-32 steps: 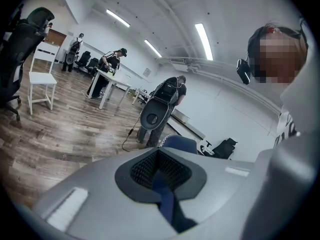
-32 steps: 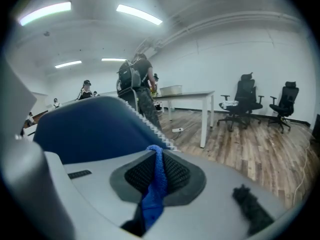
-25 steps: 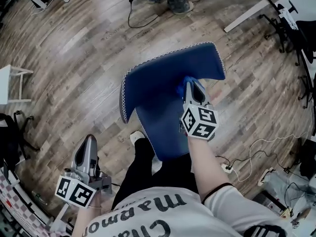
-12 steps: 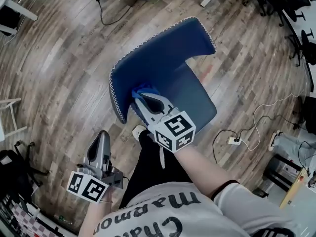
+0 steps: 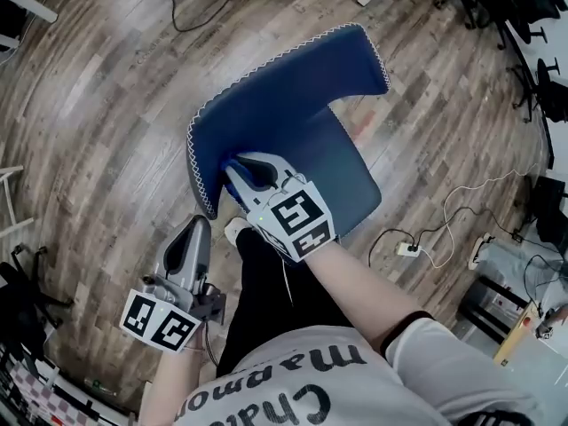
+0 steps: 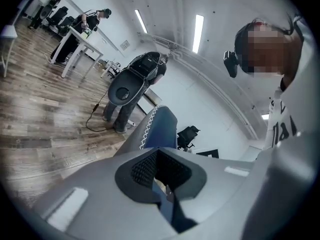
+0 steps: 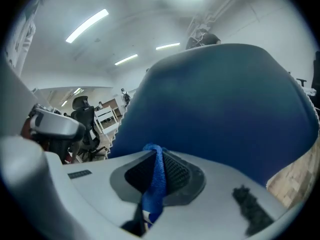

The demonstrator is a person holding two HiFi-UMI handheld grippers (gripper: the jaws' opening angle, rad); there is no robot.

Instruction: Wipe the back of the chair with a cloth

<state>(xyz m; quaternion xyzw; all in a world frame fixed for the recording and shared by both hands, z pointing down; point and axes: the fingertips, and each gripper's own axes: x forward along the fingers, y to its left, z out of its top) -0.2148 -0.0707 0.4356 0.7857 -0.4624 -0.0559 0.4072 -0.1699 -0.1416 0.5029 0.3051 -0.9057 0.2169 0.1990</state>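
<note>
Wood-plank floor point(image 5: 98, 105) lies under a blue chair point(image 5: 293, 96) with white edge stitching. The right tongs point(image 5: 234, 170) are clamped on a blue cloth point(image 7: 155, 184), held at the backrest near its left edge. The left tongs point(image 5: 199, 227) are closed and empty, low beside the person's leg, apart from the chair.

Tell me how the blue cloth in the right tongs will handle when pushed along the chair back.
Probably floppy: the cloth is pinched into a thin fold by the right tongs. Likely light, and its nubby texture should drag on the chair back rather than slide.
</note>
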